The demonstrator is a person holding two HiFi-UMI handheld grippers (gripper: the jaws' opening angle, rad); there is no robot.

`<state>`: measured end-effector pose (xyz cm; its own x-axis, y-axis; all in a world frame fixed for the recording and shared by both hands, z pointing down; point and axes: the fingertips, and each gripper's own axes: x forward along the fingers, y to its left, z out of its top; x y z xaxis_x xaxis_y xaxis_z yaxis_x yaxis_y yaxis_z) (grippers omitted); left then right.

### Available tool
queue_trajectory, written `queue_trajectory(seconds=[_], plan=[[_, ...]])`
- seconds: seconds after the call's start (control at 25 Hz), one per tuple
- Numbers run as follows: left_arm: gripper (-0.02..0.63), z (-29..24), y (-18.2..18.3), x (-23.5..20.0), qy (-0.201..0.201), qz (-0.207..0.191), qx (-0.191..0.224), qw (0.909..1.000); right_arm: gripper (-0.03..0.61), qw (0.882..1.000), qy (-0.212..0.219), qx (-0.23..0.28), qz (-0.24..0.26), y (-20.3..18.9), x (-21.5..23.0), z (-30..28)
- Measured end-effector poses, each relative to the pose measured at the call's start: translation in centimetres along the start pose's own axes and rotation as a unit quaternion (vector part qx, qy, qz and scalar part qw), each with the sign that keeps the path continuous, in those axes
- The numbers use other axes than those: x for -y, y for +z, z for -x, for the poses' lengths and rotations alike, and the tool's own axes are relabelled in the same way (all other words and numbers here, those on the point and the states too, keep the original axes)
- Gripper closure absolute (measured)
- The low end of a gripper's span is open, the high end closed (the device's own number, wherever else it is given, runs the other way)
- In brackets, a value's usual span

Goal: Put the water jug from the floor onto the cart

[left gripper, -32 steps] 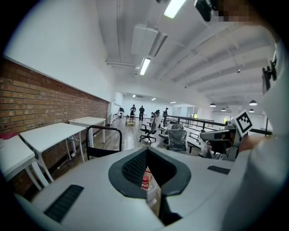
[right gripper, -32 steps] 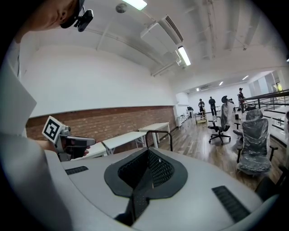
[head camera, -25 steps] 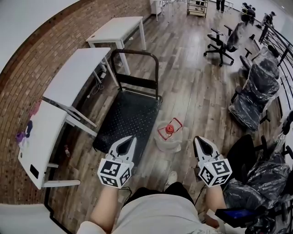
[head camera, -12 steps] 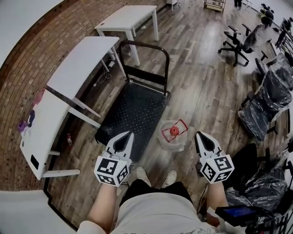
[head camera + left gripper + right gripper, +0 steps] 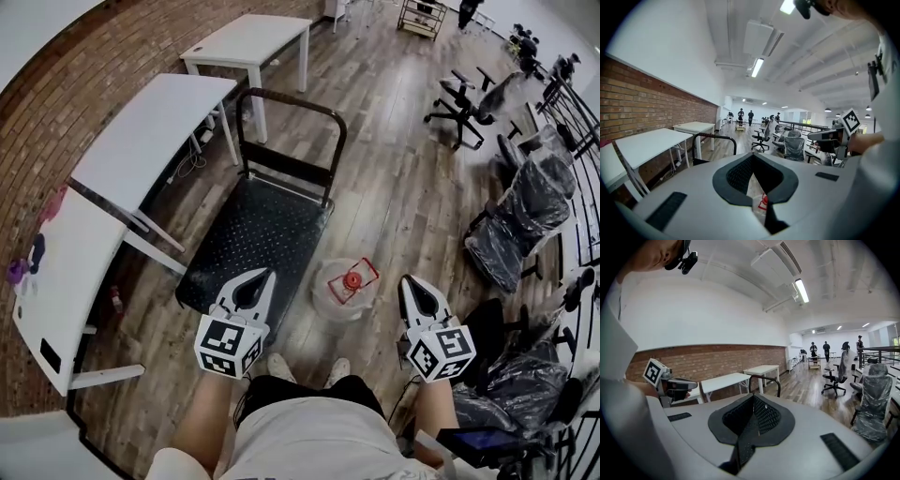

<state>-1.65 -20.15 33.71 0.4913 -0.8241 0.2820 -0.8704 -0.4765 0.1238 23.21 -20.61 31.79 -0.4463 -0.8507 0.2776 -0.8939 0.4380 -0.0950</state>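
Floorboards [image 5: 403, 216] bear water jug [image 5: 761, 202], glimpsed as sliver past left tool [image 5: 752, 164].

Head view: looks steeply down from above the person onto the cart [image 5: 258, 239]. The left gripper [image 5: 257, 277] and right gripper [image 5: 410, 283] sit near its lower edge. Each gripper view sits close behind its own jaws and faces almost level along the room. All three views share the cart's handle [image 5: 291, 103] and the white tables [image 5: 155, 131].
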Motion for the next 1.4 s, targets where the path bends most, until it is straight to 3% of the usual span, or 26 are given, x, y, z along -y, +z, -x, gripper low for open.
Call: queue_trajectory(seconds=[0.2, 0.36, 0.6, 0.84, 1.08, 1.4], plan=[[0.614, 0.6, -1.0, -1.9, -0.009, 0.004, 0.002, 1.0, 0.575, 1.0, -0.016, -0.022, 0.006, -0.9, -1.0, -0.8], [0.614, 0.7, -2.2, -2.5, 0.007, 0.024, -0.002, 0.9997, 0.575, 0.999, -0.007, -0.037, 0.002, -2.0, -0.5, -1.9], [0.614, 0.0, -6.4, -3.5, 0.041, 0.061, -0.032, 0.9968, 0.563, 0.996, 0.02, -0.082, -0.007, -7.4, 1.2, -5.8], [0.614, -1.3, -11.3, -3.2, 0.084, 0.091, -0.067, 0.99, 0.459, 0.989, 0.038, -0.14, 0.029, -13.8, 4.4, -9.8], [0.614, -3.0, -15.1, -2.4, 0.104, 0.11, -0.081, 0.9851, 0.359, 0.983, 0.053, -0.174, 0.028, -20.6, 6.9, -13.8], [0.614, -6.1, -19.7, -3.6, 0.116, 0.093, -0.099, 0.984, 0.284, 0.972, 0.064, -0.221, 0.04, -30.2, 8.7, -18.3]])
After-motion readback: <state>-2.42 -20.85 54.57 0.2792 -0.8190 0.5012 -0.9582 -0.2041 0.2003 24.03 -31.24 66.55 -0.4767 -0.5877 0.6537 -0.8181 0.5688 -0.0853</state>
